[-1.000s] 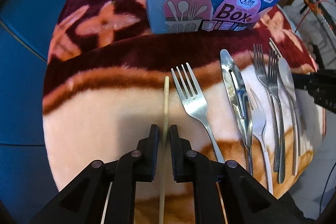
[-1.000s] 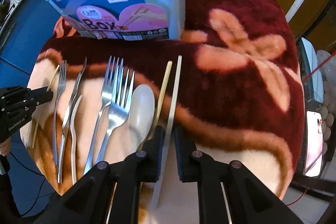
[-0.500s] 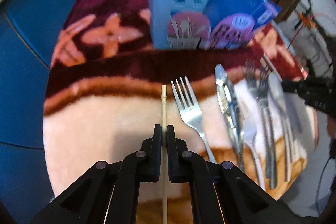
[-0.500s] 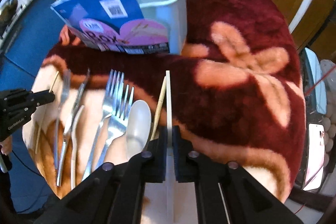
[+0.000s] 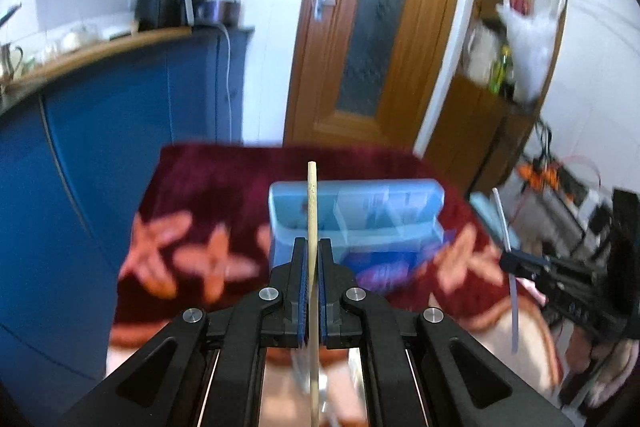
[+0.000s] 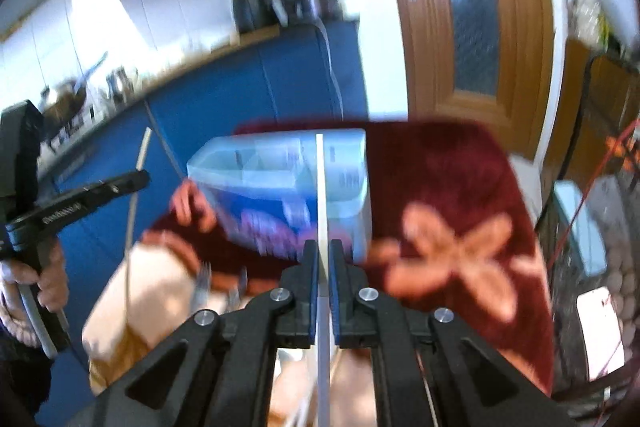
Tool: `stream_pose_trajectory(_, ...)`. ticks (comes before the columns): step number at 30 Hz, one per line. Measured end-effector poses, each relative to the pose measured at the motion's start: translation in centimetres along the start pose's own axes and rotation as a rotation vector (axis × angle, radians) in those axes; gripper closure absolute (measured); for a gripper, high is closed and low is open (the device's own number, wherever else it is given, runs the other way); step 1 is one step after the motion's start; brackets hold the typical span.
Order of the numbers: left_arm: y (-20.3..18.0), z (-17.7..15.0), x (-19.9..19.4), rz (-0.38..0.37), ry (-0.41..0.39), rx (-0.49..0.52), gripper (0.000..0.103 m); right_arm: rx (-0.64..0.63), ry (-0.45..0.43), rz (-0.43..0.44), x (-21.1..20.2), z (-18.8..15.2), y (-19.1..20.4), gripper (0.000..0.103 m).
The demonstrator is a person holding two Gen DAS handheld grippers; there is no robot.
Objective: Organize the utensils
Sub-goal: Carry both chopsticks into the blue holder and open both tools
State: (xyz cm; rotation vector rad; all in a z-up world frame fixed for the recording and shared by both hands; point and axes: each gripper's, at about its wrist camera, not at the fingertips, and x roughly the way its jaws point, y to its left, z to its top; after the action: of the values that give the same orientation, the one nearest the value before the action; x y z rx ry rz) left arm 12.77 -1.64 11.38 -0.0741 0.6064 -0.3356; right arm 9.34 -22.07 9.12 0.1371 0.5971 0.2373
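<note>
Kitchen desk under a red blanket (image 5: 224,183): left tongs (image 5: 312,259) clamped on a wooden chopstick (image 5: 311,203), right tongs (image 6: 323,261) clamped on a white chopstick (image 6: 321,187), either could swivel in its thin grip and miss the blue cutlery box (image 5: 360,211).

home kitchen, blue cabinets (image 5: 120,131), kettle (image 5: 160,7), wooden door (image 5: 372,23)

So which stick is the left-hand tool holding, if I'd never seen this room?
Find the dark red flowered blanket with the pale blue plastic organizer box standing on it. In front of the box, the left gripper is clamped on a thin wooden chopstick pointing upward. It is tan and round-looking, unlike the flat white chopstick held in the right gripper.
</note>
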Motion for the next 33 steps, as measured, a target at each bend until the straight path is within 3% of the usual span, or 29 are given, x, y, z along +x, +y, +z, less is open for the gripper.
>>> stream_pose_trajectory(8,-0.6,5.7,0.7,0.045,-0.223,-0.03,0.099,-0.005,-0.177,0.009,1.1,4.0,0.4,0.097)
stream_pose_trajectory(17,-0.4,8.3,2.5,0.094,-0.419,-0.096,0.099,0.017,-0.312,0.028,4.3,6.5,-0.2,0.096)
stream_pose_trajectory(26,-0.1,6.0,6.9,0.145,-0.448,-0.055,0.099,0.02,-0.365,0.007,8.0,6.0,-1.1,0.096)
stream_pose_trajectory(33,0.3,4.0,8.9,0.131,-0.393,-0.045,0.099,-0.025,-0.318,0.001,9.3,4.9,-0.8,0.096)
